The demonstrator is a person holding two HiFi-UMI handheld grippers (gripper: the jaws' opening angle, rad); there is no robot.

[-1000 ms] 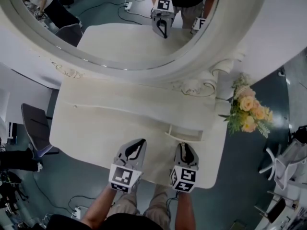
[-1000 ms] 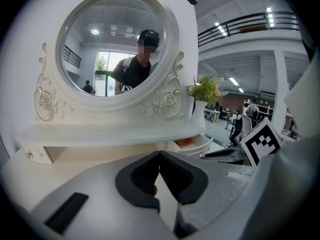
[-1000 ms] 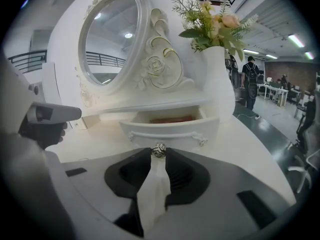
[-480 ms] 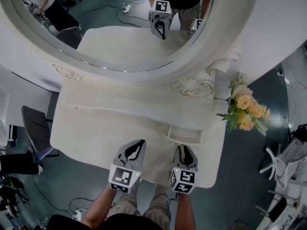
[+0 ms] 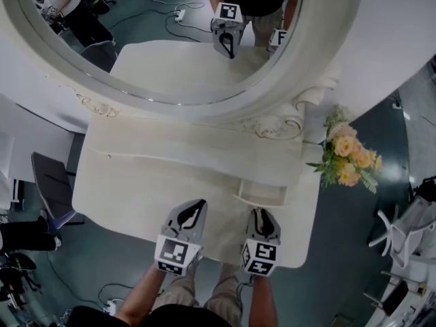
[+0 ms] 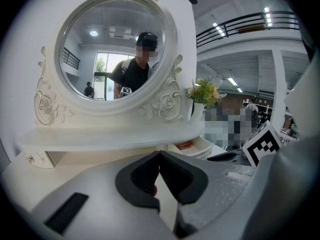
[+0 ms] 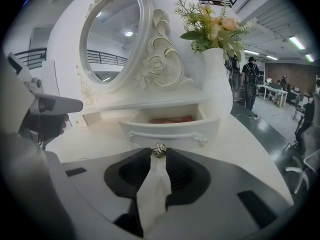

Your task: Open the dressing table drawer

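The white dressing table (image 5: 129, 182) has a small drawer (image 5: 261, 192) under its mirror shelf, and the drawer stands pulled out. In the right gripper view the drawer (image 7: 170, 128) is straight ahead with something reddish inside. My right gripper (image 7: 159, 155) is a short way in front of the drawer, shut on a small silvery ring (image 7: 159, 149) at its tips. My left gripper (image 6: 159, 155) has its jaw tips touching, shut with nothing held, and the open drawer (image 6: 199, 146) lies to its right. In the head view both grippers (image 5: 193, 214) (image 5: 263, 218) hover over the table's near edge.
A big round mirror (image 5: 170, 39) rises at the back and reflects a person with the grippers. A white vase of flowers (image 5: 349, 159) stands at the table's right end. A chair (image 5: 48, 182) is on the left, another (image 5: 402, 234) on the right. Cables lie on the floor.
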